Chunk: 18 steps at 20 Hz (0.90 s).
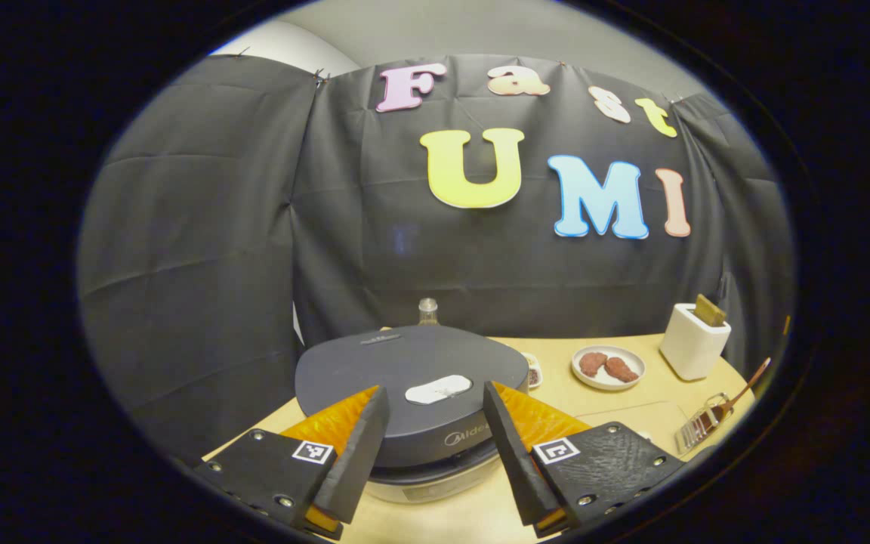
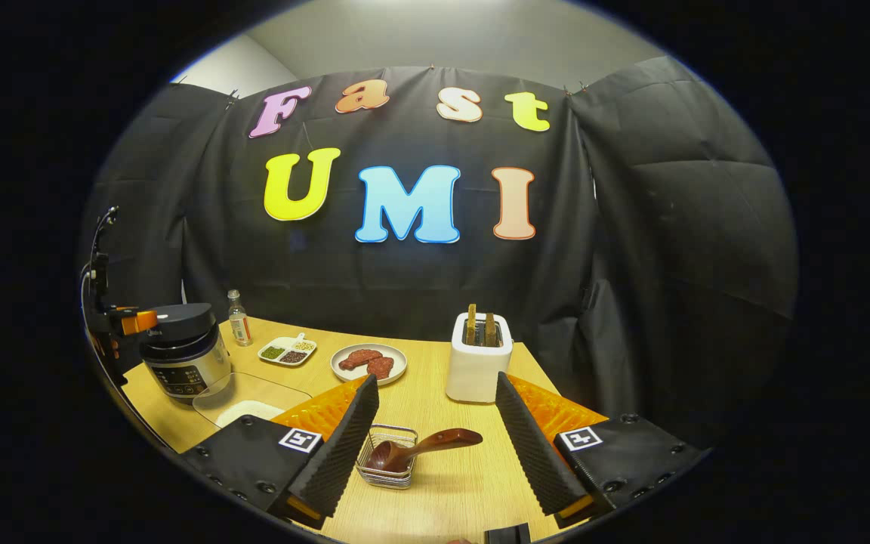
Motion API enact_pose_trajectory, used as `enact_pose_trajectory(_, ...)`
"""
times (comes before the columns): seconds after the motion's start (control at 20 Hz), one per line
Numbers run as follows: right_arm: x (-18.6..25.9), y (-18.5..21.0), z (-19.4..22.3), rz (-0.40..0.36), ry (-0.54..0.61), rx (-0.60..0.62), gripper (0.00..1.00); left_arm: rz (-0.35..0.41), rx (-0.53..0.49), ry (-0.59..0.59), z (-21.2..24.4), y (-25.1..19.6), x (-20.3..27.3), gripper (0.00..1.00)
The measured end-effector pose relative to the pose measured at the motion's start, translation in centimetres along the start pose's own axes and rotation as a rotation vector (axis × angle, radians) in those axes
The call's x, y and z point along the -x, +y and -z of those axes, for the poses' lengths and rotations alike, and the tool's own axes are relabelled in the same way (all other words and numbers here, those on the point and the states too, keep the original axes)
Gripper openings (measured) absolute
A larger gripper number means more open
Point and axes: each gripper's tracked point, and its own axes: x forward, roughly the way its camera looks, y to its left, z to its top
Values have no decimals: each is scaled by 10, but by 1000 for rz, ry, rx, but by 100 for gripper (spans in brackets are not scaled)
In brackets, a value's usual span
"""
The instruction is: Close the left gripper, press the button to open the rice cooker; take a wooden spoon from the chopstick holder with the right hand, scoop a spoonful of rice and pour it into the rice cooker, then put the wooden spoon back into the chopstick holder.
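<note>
Two grippers are both spread wide and hold nothing: the left gripper point(image 1: 435, 446) hovers just before the round dark-grey rice cooker point(image 1: 412, 378), lid down. Near the right gripper point(image 2: 435, 446), a dark wooden spoon point(image 2: 420, 447) leans in the small wire chopstick holder point(image 2: 388, 457) on the pale wooden table point(image 2: 442, 483).

Black cloth point(image 2: 420, 287) hung in creased panels behind and beside a light wooden table point(image 2: 442, 483). The cloth formed the booth's wall. Above the cloth, a plain pale wall point(image 2: 435, 38) was lit from overhead.
</note>
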Motion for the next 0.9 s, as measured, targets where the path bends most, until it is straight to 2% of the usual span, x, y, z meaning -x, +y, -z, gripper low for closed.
enact_pose_trajectory(0.1, 1, 1, 1, -7, 2, 8, 98, -11, 5, 35, 18, -1, 1, 80)
enact_pose_trajectory(0.2, 4, 1, -2, -12, -6, 5, 99, -23, -25, -7, 18, -3, 1, 81)
enact_pose_trajectory(0.4, 4, 0, -3, -18, -18, 6, 98, -36, 5, -66, 18, -3, 1, 82)
enact_pose_trajectory(0.6, 5, 4, 0, -32, -8, -4, 98, -51, -57, -54, 33, -7, 1, 83)
enact_pose_trajectory(0.85, 10, 2, -9, -26, -30, -2, 99, -41, -117, -51, 25, -9, 1, 83)
enact_pose_trajectory(0.9, 11, 0, -10, -24, -34, -6, 94, -39, -130, -37, 24, -9, 0, 84)
